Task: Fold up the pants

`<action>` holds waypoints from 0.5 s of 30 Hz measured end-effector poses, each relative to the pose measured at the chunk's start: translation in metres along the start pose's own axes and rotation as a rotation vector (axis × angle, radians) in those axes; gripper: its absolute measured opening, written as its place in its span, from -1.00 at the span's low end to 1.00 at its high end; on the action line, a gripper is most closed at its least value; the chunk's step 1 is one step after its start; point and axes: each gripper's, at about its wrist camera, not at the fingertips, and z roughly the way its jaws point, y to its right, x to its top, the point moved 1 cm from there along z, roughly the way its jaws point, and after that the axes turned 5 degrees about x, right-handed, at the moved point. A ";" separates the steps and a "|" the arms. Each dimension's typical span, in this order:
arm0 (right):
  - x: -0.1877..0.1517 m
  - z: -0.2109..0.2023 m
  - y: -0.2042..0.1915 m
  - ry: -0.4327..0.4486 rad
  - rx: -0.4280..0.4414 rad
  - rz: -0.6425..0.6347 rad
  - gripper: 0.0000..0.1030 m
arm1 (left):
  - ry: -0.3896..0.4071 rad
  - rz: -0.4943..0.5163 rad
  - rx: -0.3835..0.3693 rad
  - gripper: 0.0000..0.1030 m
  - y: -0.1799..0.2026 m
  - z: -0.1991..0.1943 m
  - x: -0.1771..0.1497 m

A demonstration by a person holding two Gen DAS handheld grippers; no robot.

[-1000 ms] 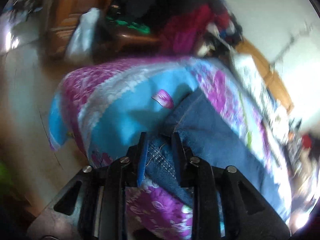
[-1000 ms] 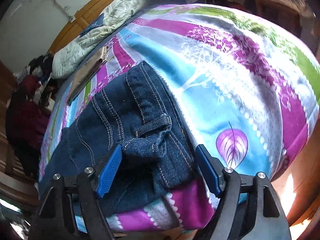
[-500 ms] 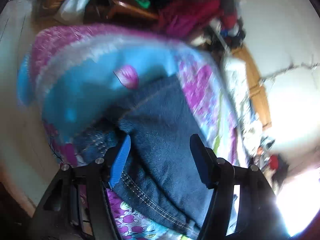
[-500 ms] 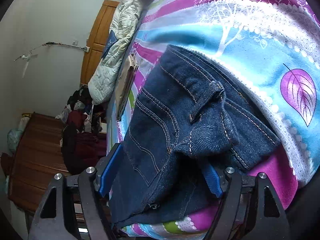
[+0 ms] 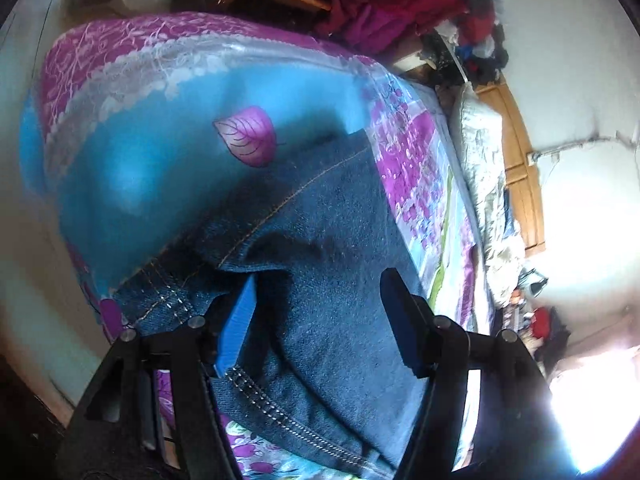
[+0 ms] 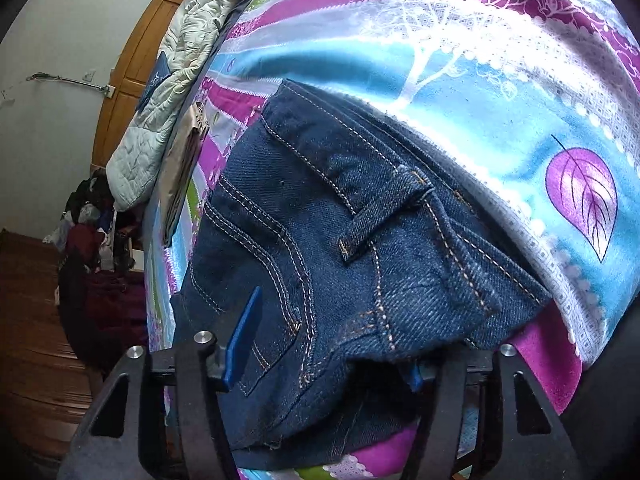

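Dark blue jeans [image 5: 332, 216] lie folded on a bed sheet [image 5: 160, 160] patterned in blue, purple and white. In the left wrist view my left gripper [image 5: 320, 320] is open, low over the denim, with a folded edge and a stitched hem between its blue pads. The right wrist view shows the waistband end of the jeans [image 6: 320, 220] with a belt loop. My right gripper [image 6: 328, 356] is open around that end. A denim corner drapes over its right fingertip and hides most of it.
The bed's corner drops to the floor [image 5: 24, 240] at the left. A white quilt [image 6: 160, 120] and a folded beige cloth [image 6: 184, 168] lie further up the bed by the wooden headboard [image 5: 520, 160]. A pile of clothes [image 5: 400, 12] sits on furniture beside the bed.
My left gripper, shut on the jeans' hem a second ago, has opened and moved over the denim. My right gripper stayed open and pushed in closer around the waistband.
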 end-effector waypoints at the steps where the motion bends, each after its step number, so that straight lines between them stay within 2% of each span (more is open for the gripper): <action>1: 0.000 0.002 -0.002 -0.003 -0.016 -0.012 -0.04 | -0.003 -0.011 -0.013 0.22 -0.002 0.000 0.000; 3: 0.000 0.003 -0.005 -0.001 -0.034 -0.032 -0.24 | -0.014 -0.028 -0.032 0.21 -0.006 0.000 0.001; 4: 0.001 0.000 -0.004 0.003 -0.039 -0.040 -0.45 | -0.019 -0.049 -0.042 0.19 -0.008 0.000 0.001; 5: 0.001 -0.003 -0.004 0.008 -0.031 -0.042 -0.52 | -0.023 -0.076 -0.052 0.18 -0.010 -0.002 0.002; 6: 0.002 -0.007 -0.006 0.012 -0.011 -0.044 -0.53 | -0.029 -0.123 -0.062 0.18 -0.014 -0.005 0.001; 7: 0.004 -0.011 -0.010 0.017 -0.001 -0.058 -0.55 | -0.039 -0.152 -0.029 0.18 -0.016 -0.009 0.001; 8: 0.005 -0.013 -0.012 0.019 -0.002 -0.082 -0.55 | -0.040 -0.147 0.047 0.23 -0.016 -0.014 0.000; 9: 0.007 -0.015 -0.016 0.018 -0.007 -0.111 -0.56 | -0.037 -0.098 0.137 0.23 -0.015 -0.019 -0.002; 10: 0.007 -0.015 -0.021 0.017 -0.018 -0.140 -0.56 | -0.040 -0.060 0.160 0.23 -0.012 -0.020 -0.004; 12: 0.009 -0.014 -0.024 0.008 -0.028 -0.163 -0.56 | -0.047 -0.040 0.144 0.24 -0.011 -0.020 -0.010; 13: 0.009 -0.012 -0.024 0.007 -0.030 -0.158 -0.56 | -0.049 -0.049 0.109 0.28 -0.012 -0.019 -0.014; 15: 0.011 -0.011 -0.023 0.011 -0.018 -0.133 -0.56 | -0.029 -0.044 0.115 0.29 -0.015 -0.015 -0.014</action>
